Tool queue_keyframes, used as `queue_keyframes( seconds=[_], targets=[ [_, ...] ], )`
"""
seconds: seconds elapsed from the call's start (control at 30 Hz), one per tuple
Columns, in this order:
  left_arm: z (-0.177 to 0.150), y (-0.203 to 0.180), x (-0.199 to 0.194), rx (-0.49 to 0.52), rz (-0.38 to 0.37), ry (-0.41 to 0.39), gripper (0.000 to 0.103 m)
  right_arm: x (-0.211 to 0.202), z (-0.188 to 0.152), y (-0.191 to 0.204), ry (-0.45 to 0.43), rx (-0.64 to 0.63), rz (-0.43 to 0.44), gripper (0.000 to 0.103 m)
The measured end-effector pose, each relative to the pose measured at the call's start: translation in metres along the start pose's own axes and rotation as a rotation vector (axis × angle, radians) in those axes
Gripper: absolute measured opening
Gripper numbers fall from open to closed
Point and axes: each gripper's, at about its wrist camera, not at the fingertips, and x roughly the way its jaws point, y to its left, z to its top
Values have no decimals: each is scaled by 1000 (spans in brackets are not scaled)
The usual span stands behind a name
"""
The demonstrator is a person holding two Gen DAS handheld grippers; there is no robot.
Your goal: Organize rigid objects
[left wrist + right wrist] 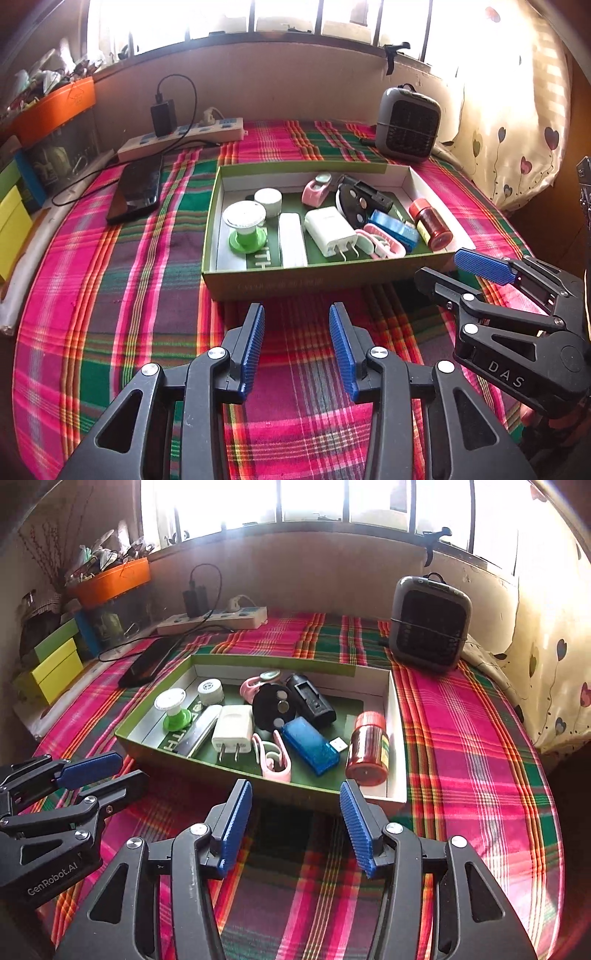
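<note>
A shallow green box [295,280] sits on the plaid cloth and holds several small items. Among them are a white charger plug [330,230], a red-lidded jar [430,223] lying on its side, a blue stick [393,229] and a green-based spool [245,229]. My left gripper [296,308] hovers open just in front of the box's near wall, nothing between its blue pads. My right gripper [295,784] is open too, empty, at the near wall [184,764] below the jar [369,749]. Each gripper shows in the other's view: right [439,264], left [131,766].
A grey heater [430,624] stands behind the box at the right. A power strip [184,136] with a black adapter and a dark phone [136,194] lie at the back left. An orange bin [55,107] and yellow-green boxes [55,672] line the left edge.
</note>
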Motion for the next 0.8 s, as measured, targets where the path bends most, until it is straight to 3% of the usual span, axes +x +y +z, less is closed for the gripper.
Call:
queue_keyframes(
  seconds=[0.2,0.43,0.8],
  targets=[
    [-21,-4,10,-13,-2,62,36,1,-19,-2,39,42,10,52],
    [-27,-12,7,-16,21,52,41,2,-34,-8,87,74,-19,52],
    [-34,-26,5,-6,96,31,46,-6,-44,-13,92,82,-79,52]
  ],
)
